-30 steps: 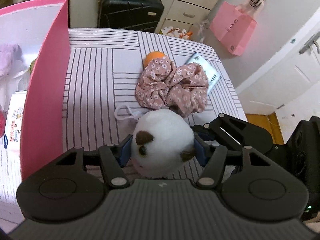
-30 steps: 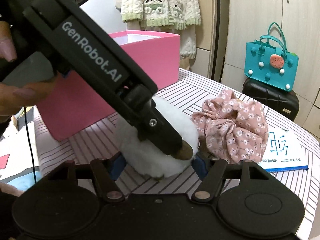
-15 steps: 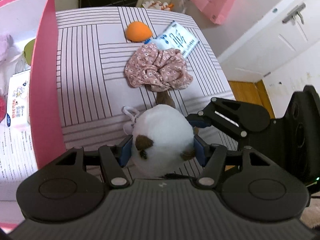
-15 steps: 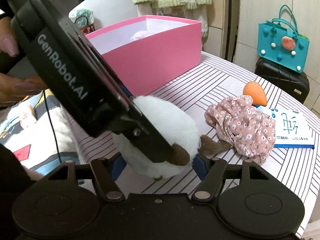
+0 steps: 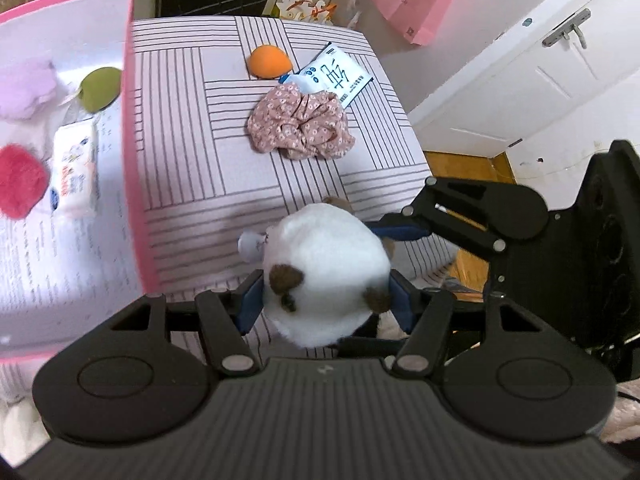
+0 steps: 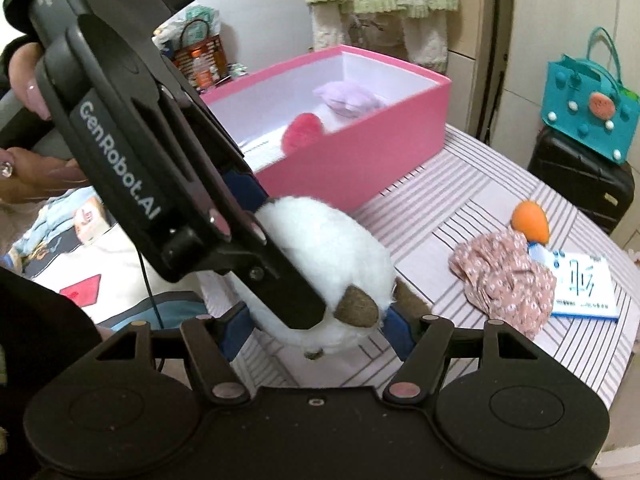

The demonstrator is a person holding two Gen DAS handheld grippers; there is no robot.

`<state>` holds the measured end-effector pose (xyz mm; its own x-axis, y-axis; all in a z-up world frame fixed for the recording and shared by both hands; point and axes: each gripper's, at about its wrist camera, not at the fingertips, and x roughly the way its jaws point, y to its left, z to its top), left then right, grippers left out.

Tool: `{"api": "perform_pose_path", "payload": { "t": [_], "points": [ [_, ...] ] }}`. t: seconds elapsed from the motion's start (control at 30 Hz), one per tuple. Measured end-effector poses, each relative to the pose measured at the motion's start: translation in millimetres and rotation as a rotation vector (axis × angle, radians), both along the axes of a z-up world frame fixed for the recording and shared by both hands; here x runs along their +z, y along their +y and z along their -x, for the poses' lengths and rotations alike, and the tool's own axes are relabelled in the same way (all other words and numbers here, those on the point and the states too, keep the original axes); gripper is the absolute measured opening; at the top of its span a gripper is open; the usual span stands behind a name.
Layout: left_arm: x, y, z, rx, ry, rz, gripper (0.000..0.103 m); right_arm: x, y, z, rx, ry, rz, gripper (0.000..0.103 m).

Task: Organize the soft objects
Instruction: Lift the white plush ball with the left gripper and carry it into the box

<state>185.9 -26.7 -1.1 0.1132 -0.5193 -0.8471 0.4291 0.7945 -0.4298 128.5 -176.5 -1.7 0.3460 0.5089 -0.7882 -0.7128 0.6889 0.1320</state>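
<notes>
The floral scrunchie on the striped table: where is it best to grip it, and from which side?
Probably from above. The floral scrunchie lies flat and bunched on the striped table, so pinch one raised fold on the near edge, away from the tissue packet behind it.

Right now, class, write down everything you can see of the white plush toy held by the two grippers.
The white plush toy is round and fluffy, with brown patches and a brown tail-like tuft at its far end. A small white loop sticks out on the side nearest the pink box. It is lifted above the striped table. The left gripper squeezes it between blue-padded fingers, and the right gripper clamps it from another side. Nothing else touches it.
</notes>
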Motion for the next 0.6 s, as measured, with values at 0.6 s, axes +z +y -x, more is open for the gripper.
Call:
{"api": "perform_pose_path", "payload": {
  "t": [0.6],
  "points": [
    [71,94,42,0.165,-0.182,0.044,0.061,69,78,4,0.160,-0.190,-0.021,0.073]
  ]
}}
